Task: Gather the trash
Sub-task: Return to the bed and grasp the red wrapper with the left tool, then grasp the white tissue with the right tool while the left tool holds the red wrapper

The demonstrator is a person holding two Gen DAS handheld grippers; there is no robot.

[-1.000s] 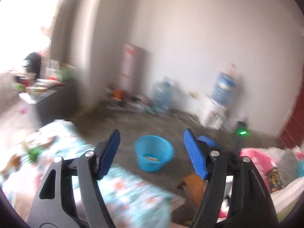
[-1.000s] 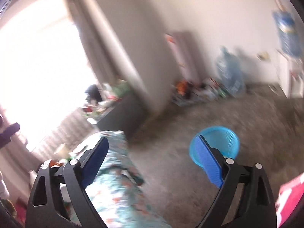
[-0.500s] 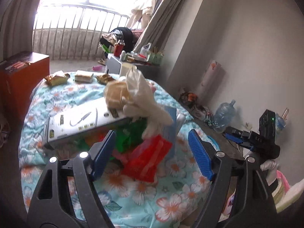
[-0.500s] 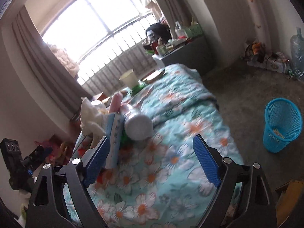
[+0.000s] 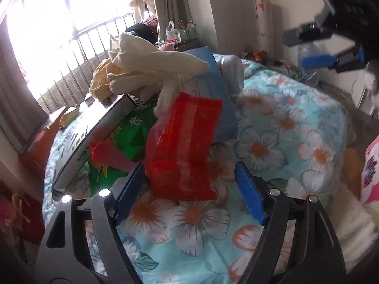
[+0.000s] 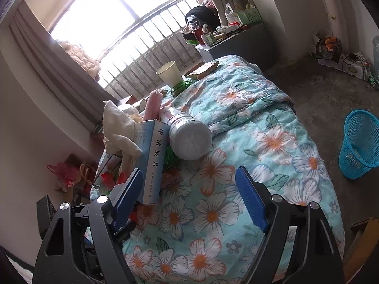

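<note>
A heap of trash lies on the flowered bedspread [image 5: 284, 127]. Nearest my left gripper [image 5: 189, 189] is a red plastic bag [image 5: 182, 146]; its lower edge sits just ahead of the open jaws and no pad touches it. Behind it lie a green packet [image 5: 132, 130], a flat grey box [image 5: 94, 132], a blue-and-white box [image 5: 213, 90] and white cloth [image 5: 154, 71]. My right gripper [image 6: 189, 189] hovers over the bedspread [image 6: 272, 142], its jaws closing on nothing. The blue-and-white box [image 6: 151, 161] stands by its left finger, with a white jar [image 6: 189, 137] beyond.
A blue mesh basket [image 6: 360, 144] stands on the floor right of the bed. A paper cup [image 6: 169, 73] and a pink cylinder [image 6: 154, 104] sit farther back on the bed. A cluttered grey cabinet [image 6: 236, 45] is by the barred window. My right gripper [image 5: 331, 59] shows in the left wrist view.
Both views swung from the floor and basket onto the bed. The left gripper dropped close to the red bag. The right gripper came nearer the box and jar, its jaws narrowing slightly.
</note>
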